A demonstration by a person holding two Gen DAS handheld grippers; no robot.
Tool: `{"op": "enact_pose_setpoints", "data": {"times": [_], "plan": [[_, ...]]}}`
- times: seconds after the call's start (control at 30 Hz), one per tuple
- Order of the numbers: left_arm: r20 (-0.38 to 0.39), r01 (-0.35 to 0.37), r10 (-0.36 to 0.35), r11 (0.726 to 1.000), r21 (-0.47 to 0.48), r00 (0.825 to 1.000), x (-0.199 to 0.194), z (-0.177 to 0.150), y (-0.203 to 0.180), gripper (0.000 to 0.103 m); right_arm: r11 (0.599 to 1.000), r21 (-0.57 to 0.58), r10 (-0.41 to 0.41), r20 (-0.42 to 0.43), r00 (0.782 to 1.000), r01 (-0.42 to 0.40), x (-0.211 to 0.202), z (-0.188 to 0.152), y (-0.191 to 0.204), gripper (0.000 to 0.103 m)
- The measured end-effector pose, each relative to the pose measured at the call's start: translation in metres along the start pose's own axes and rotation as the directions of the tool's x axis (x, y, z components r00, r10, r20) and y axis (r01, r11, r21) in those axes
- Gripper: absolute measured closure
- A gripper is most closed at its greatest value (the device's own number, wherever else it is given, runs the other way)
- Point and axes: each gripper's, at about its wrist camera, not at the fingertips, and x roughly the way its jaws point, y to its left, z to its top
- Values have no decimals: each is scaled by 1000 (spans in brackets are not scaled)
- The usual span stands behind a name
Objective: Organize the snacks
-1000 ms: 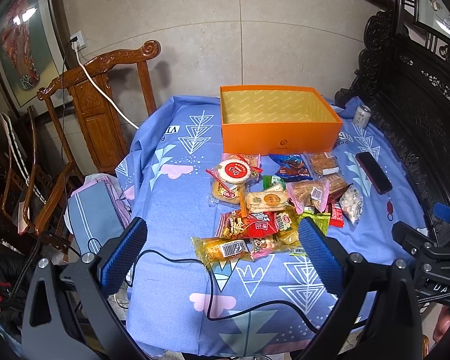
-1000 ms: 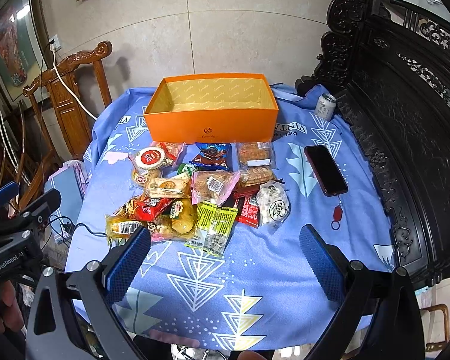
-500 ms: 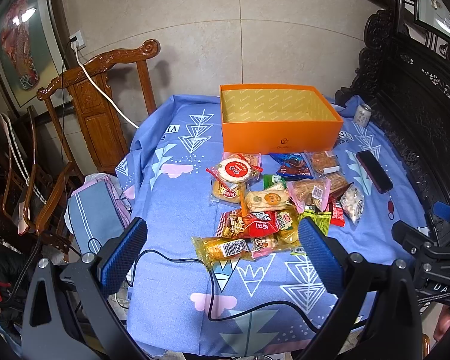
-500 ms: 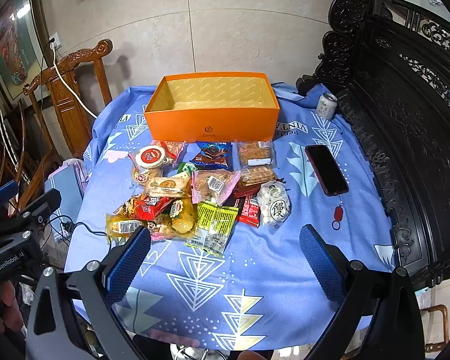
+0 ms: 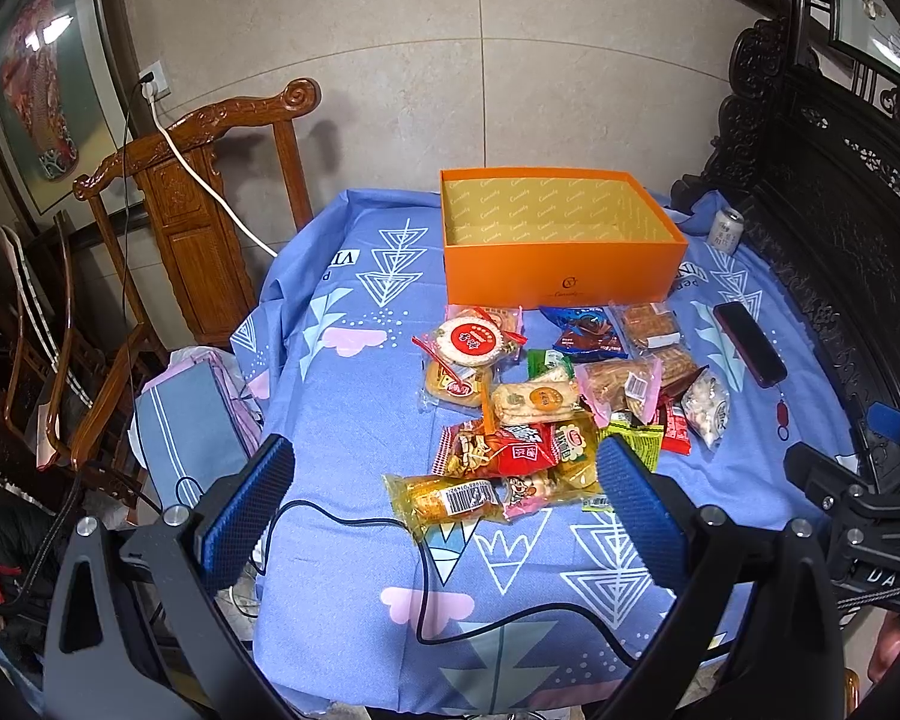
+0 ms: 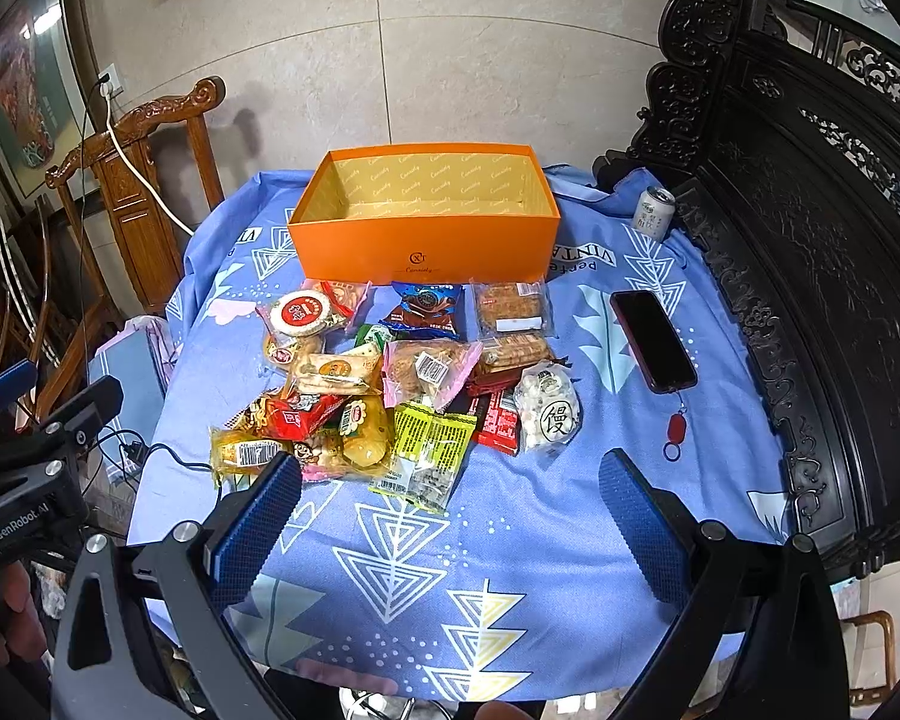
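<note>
An open orange box stands empty at the far side of the table. In front of it lies a pile of several wrapped snacks, among them a round red-labelled pack, a yellow pack with a barcode and a white bag. My left gripper is open and empty, hovering before the near left of the pile. My right gripper is open and empty, above the cloth on the near side of the pile.
A blue patterned tablecloth covers the table. A phone with a red tag and a drink can lie at the right. A black cable crosses the near cloth. A wooden chair stands left, dark carved furniture right.
Both views shifted very slightly; the grippers stay open and nothing on the table moved.
</note>
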Motion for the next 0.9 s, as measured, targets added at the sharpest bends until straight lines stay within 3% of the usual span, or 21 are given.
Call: {"op": "enact_pose_setpoints", "data": {"times": [0.57,0.9], "plan": [[-1,1,-1,1000,0,1000,3,-2,1,4,1000,-1,-1,-1,1000,1,0,1,1,3],[-37,96,-97,995,-41,995,40,-15,10,4,1000,-27,4,12,1000,-3,22,-10,-15,3]]}}
